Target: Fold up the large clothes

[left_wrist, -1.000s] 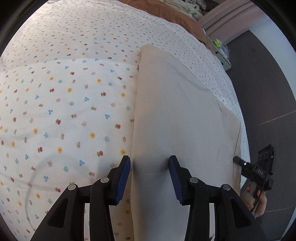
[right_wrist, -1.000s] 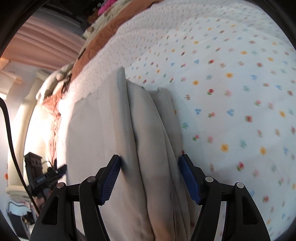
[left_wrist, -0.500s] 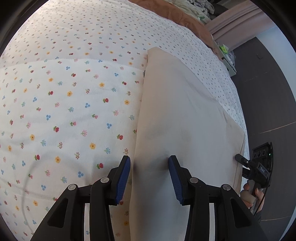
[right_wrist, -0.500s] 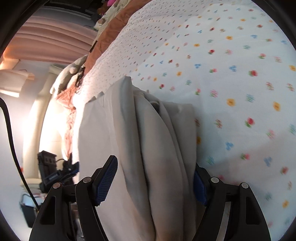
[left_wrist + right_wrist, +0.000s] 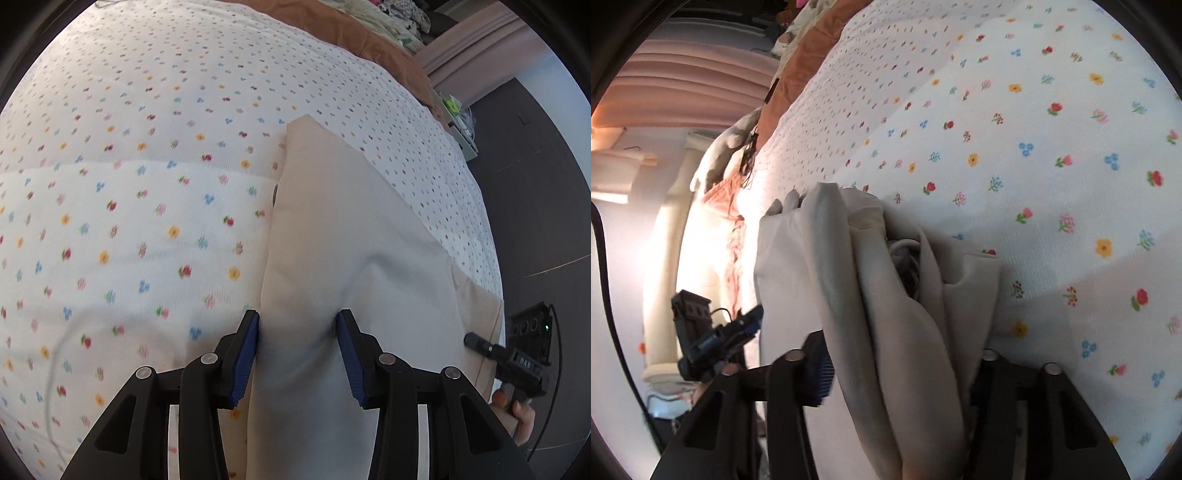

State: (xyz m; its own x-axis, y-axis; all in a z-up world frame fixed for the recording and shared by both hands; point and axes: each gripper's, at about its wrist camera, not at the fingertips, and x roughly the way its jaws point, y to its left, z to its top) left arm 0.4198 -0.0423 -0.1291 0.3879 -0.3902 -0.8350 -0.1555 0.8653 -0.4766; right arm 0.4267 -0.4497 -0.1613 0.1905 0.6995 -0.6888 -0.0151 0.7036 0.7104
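Observation:
A large beige garment [image 5: 332,229] lies folded lengthwise on a bed with a flowered sheet [image 5: 129,221]. My left gripper [image 5: 297,354] has its blue pads on both sides of the garment's near edge, which bulges up between them. In the right wrist view the garment [image 5: 897,295] is bunched in thick folds and lifted off the sheet. My right gripper [image 5: 901,365] holds this bundle; its right finger is hidden behind the cloth. The right gripper also shows in the left wrist view [image 5: 513,362], and the left gripper shows in the right wrist view [image 5: 713,339].
A brown blanket [image 5: 369,40] and heaped clothes lie at the far end of the bed. Dark floor [image 5: 535,184] runs along the bed's right side. Pink curtains [image 5: 694,85] and a cream frame [image 5: 672,221] stand beyond the bed.
Both grippers have closed in on the garment. The right end has been gathered and raised off the sheet, the folds bunching up. The left end now bulges between the pads.

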